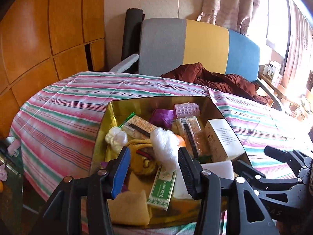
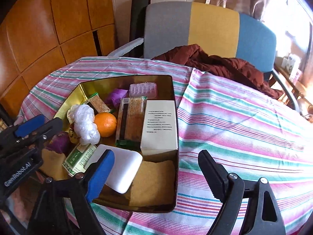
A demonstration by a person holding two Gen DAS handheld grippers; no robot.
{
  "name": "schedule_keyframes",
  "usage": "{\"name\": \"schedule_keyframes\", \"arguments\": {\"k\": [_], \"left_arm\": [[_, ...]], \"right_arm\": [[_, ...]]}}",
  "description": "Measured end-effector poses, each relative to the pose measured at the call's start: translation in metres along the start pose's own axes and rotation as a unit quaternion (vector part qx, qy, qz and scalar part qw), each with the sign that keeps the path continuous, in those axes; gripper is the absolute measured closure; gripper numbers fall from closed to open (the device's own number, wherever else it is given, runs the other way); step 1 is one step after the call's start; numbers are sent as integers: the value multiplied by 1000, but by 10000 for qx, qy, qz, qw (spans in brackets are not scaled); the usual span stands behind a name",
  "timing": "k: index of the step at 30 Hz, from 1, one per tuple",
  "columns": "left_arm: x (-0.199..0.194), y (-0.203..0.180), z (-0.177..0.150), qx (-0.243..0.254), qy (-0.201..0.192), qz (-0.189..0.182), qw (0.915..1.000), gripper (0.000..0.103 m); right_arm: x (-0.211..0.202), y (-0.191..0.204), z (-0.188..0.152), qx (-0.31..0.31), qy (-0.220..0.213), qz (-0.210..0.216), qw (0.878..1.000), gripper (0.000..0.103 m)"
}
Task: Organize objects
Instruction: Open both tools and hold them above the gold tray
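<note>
A gold tin box (image 1: pixel 109 121) (image 2: pixel 82 87) stands on the striped tablecloth, full of small things. Inside lie an orange (image 2: pixel 105 124), a white plastic bundle (image 2: pixel 85 124) (image 1: pixel 166 145), a white carton (image 2: pixel 159 125) (image 1: pixel 224 139), a white foam pad (image 2: pixel 121 169), a green packet (image 2: pixel 79 159) (image 1: pixel 161 188), snack bars (image 2: pixel 131 121), a pink hair roller (image 2: pixel 142 90) (image 1: pixel 186 110) and a yellow sponge (image 2: pixel 152 184) (image 1: pixel 129 207). My left gripper (image 1: pixel 153 171) hovers open over the box's near end, holding nothing. My right gripper (image 2: pixel 156 174) is open at the box's near right corner, empty.
The table wears a pink, green and white striped cloth (image 2: pixel 244 125). Behind it stands a grey, yellow and blue chair (image 2: pixel 213 29) with a dark red garment (image 2: pixel 225 64) on it. Wooden cabinets (image 2: pixel 49 29) fill the left. A sunlit window and shelf (image 1: pixel 273 72) are at right.
</note>
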State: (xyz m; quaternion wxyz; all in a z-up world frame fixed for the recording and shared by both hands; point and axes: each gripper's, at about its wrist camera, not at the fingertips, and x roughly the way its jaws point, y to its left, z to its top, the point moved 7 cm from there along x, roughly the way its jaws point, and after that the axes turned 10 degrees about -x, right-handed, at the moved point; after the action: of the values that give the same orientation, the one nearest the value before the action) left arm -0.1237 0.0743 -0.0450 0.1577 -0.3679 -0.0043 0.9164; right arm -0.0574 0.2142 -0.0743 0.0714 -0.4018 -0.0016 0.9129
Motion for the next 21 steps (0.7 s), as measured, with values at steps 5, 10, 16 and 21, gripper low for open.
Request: {"name": "schedule_keyframes", "arguments": {"k": [5,10,16,21], "left_arm": [[-15,6,-7,-20,-78,228,9997,51],[-26,13,-13,-163,-140,278,9994,38],[-25,18,-20,-133,-39,358,9993,38],[-30,17,-21,-93,-159,404,9990,38]], "right_arm": [[-5,3,-12,-46,-50,-171,9998,13],[-7,6,-19,-78,-35,-130,9999,13],[-11,11,-21,-121,-79,-118,9998,13],[-19,11,-17,-113,-226,-153,9996,13]]}}
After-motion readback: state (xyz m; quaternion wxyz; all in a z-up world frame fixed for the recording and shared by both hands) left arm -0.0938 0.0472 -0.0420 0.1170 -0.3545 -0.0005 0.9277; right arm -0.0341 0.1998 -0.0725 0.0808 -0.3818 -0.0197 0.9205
